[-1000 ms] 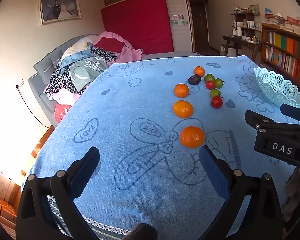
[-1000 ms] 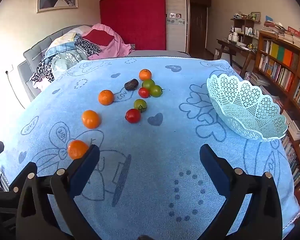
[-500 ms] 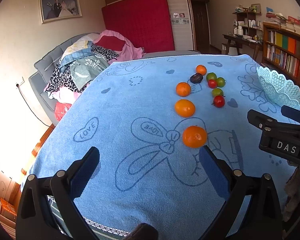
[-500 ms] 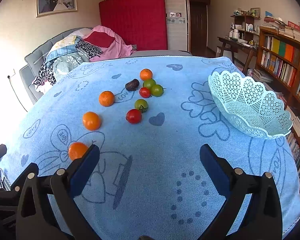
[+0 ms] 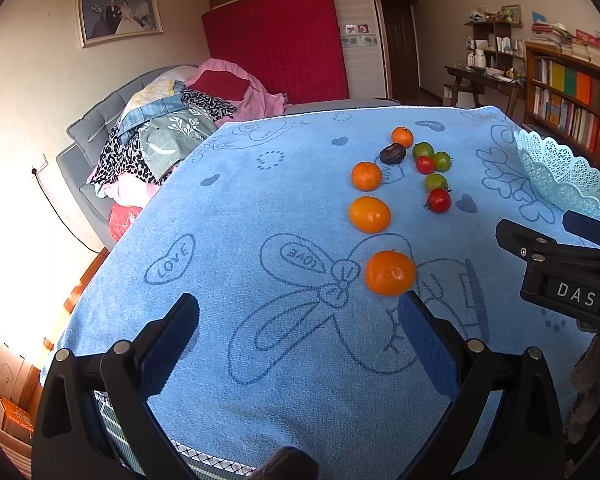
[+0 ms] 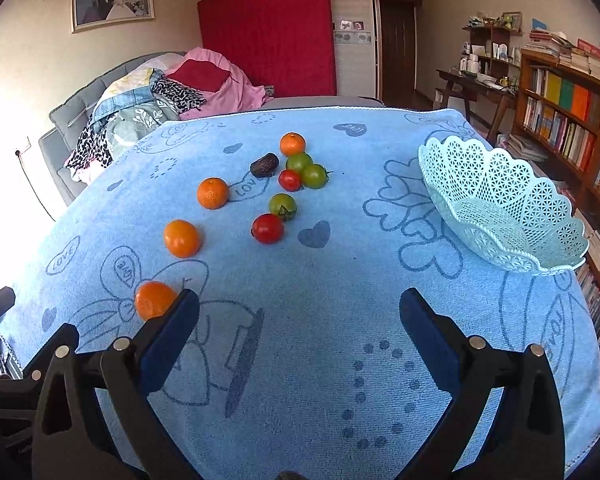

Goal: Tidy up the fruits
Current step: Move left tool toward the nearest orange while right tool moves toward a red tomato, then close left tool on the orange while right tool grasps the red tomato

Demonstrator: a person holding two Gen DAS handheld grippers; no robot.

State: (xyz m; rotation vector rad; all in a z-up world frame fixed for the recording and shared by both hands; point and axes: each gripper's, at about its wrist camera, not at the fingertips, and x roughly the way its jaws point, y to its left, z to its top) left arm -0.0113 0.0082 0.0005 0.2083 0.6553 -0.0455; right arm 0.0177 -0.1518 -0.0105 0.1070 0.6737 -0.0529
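I had both tools hovering low over the near edge of the blue towel [image 6: 320, 288], because nothing had been picked up yet. My left gripper [image 5: 298, 326] was spread wide with nothing between its blue pads, and my right gripper [image 6: 300, 320] was equally wide and empty. All the fruit lay loose on the towel: 4 oranges in a rough line running away from me, with the nearest orange [image 5: 390, 273] just beyond the left gripper's right-hand finger, so I judged it the natural first grab. Farther back sat a dark wrinkled fruit [image 6: 264, 165] and a small cluster of 3 green tomatoes and 2 red ones, the nearest being a red tomato [image 6: 267, 228]. The empty pale lattice basket [image 6: 500, 216] stood well apart at the towel's right side, near the bookshelf [image 6: 568, 120], presumably the destination, which suited the right gripper for drop-offs.
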